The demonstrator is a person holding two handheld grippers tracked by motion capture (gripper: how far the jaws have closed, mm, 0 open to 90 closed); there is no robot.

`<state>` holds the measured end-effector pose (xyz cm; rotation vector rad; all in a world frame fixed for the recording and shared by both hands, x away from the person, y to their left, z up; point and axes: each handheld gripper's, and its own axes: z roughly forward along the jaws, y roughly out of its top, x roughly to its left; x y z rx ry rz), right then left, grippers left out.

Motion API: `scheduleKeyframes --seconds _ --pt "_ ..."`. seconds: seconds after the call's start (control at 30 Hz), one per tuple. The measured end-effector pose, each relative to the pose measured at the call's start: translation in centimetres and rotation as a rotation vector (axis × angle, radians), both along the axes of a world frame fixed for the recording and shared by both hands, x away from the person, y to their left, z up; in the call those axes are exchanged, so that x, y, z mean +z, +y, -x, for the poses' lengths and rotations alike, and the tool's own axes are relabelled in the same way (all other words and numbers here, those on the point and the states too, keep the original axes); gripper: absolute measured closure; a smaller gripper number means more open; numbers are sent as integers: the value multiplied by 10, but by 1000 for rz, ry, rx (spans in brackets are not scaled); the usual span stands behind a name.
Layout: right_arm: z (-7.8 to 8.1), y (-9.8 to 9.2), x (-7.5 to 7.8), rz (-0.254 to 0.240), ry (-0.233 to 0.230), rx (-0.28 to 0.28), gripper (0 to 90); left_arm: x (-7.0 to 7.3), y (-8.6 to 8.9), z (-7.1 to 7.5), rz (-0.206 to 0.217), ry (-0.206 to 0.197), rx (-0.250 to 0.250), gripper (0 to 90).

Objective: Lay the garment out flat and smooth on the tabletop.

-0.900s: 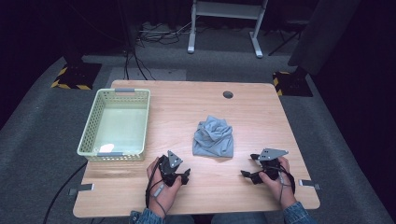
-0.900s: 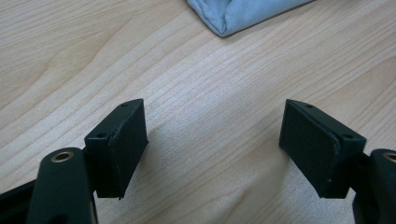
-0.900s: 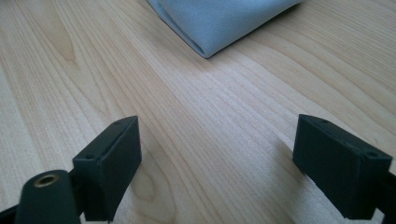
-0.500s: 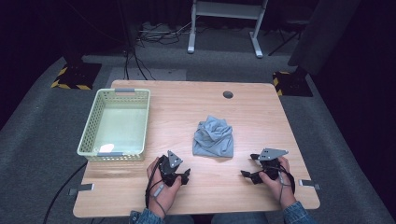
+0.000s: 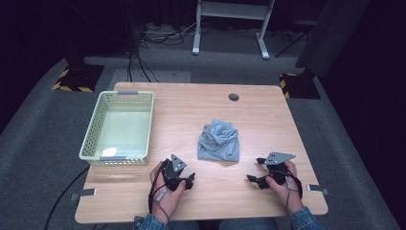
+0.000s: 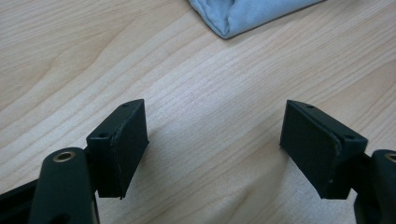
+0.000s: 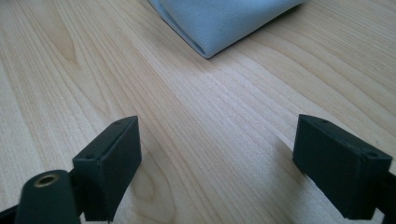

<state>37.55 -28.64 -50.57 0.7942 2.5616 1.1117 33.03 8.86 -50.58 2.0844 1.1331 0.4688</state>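
**Both grippers spread and empty near the front edge; cloth lies between them, untouched**

A crumpled grey-blue cloth (image 5: 219,141) lies on the wooden table (image 5: 191,108), a little right of the middle and nearer the front edge than the back. It is bunched at its far side and flatter toward the front, and nothing touches it.

The left gripper (image 5: 189,179) rests low over the table near the front edge, left of the cloth and a little nearer the person. Its jaws are spread wide with bare wood between them. In the left gripper view, the left gripper (image 6: 214,147) points at a folded edge of the cloth (image 6: 243,14), which sits ahead of the jaws and apart from them.

The right gripper (image 5: 254,170) sits near the front right corner, right of the cloth and slightly nearer the person. Its jaws are likewise spread and hold nothing. In the right gripper view, the right gripper (image 7: 215,168) faces a rounded fold of the cloth (image 7: 219,21), ahead of the jaws with clear wood between.

A pale green basket (image 5: 93,134) stands along the left edge, well apart from the cloth. A small white scrap (image 5: 109,152) lies in its front corner. A dark round hole (image 5: 233,97) marks the table near the back edge.
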Motion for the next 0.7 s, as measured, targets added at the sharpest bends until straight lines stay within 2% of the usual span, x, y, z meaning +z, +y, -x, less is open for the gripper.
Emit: scheduleKeyframes --seconds 0.17,0.27,0.37,0.7 --pt "0 0 0 0 0 1 152 6 -1 -2 4 -17 -2 228" --pt "0 0 0 0 0 4 153 14 -2 -5 17 -36 -1 226" --pt "0 0 0 0 0 5 153 18 -3 -9 -25 -53 9 223" --pt "0 0 0 0 0 5 152 29 -9 -24 2 -70 4 216"
